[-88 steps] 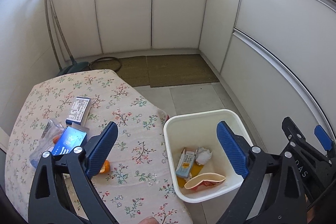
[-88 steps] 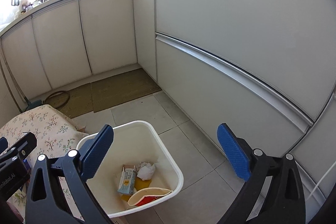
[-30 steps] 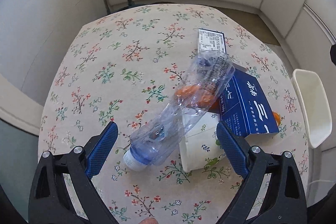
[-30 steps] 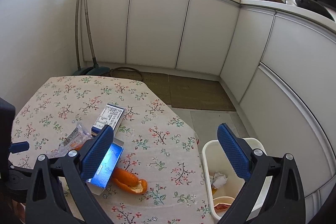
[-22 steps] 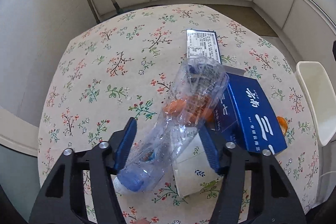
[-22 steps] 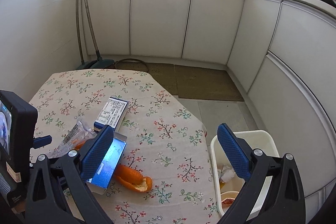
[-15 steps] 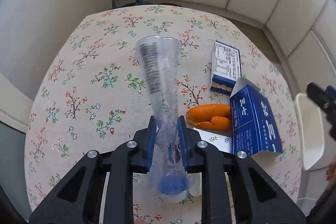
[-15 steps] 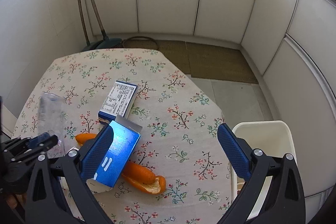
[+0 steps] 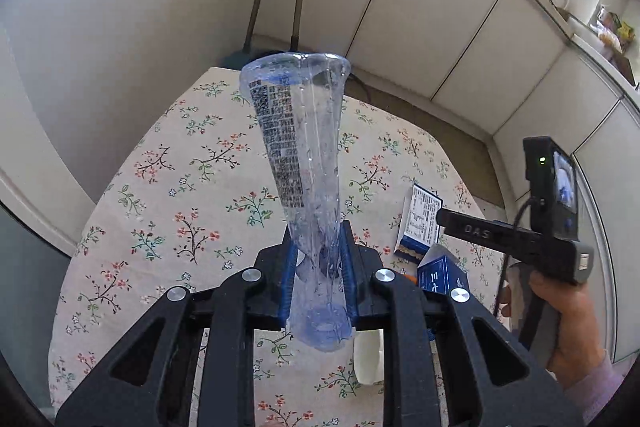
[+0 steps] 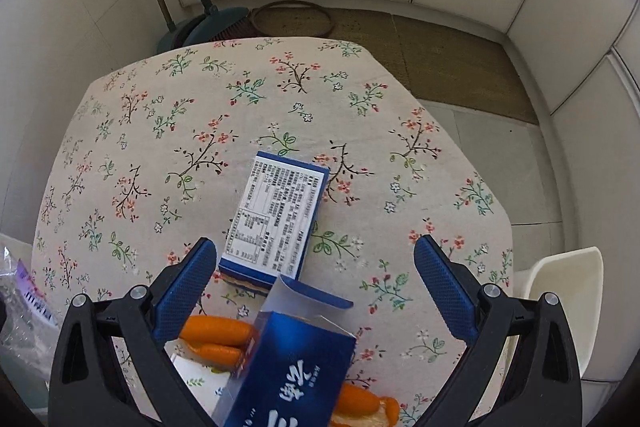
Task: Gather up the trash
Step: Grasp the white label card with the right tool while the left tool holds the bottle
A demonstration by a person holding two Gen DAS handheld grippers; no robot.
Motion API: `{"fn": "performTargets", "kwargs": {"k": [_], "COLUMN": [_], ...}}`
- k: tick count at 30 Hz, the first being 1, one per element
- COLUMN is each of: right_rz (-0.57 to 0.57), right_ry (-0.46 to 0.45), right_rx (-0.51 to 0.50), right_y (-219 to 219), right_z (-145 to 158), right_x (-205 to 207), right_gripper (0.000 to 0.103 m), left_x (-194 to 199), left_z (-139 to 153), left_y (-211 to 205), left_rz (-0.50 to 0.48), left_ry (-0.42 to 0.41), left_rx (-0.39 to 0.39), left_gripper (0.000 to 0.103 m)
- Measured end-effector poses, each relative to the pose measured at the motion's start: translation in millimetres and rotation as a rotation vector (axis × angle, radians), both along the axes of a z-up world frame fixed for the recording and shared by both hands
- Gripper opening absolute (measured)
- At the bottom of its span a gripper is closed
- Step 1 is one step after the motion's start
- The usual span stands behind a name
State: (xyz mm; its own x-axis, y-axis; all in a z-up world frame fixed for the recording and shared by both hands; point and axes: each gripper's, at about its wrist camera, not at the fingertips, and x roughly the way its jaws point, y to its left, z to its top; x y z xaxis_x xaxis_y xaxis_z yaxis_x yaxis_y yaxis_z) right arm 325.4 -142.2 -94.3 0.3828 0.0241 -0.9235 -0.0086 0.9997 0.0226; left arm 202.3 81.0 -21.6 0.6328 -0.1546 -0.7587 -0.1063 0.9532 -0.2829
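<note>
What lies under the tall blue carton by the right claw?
Orange peel shows on both sides of the blue carton, over a white paper cup. Whatever lies directly beneath is hidden.

Blue carton (image 10: 288,363) between right fingers (image 10: 186,291), apparently.

One bottle (image 9: 298,163), two boxes (image 10: 276,215) (image 10: 292,367), two peels (image 10: 216,341) (image 10: 366,401).
</note>
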Motion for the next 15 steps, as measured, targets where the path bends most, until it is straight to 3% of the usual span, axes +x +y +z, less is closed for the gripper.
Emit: {"fn": "performTargets", "kwargs": {"k": [12, 13, 15], "right_rz": [-0.019, -0.028, -0.037], "right_ry": [0.114, 0.117, 0.120], "right_rx": [-0.044, -0.040, -0.031], "right_y": [22.8, 21.8, 20.6], "right_z": [-41.4, -43.7, -47.2], "right_x": [37.1, 36.8, 37.7], "right_gripper": [0.095, 0.092, 0.073], "left_x": [3.7, 3.1, 2.9], "left_z": [0.5, 0.0, 0.1], "left_y": [22.9, 20.9, 20.6], "left_rz": [0.031, 0.029, 0.026], "left_ry": [0.019, 0.022, 0.026], "left_rx": [-0.065, -0.065, -0.063], "left_gripper": [0.020, 0.020, 0.020]}}
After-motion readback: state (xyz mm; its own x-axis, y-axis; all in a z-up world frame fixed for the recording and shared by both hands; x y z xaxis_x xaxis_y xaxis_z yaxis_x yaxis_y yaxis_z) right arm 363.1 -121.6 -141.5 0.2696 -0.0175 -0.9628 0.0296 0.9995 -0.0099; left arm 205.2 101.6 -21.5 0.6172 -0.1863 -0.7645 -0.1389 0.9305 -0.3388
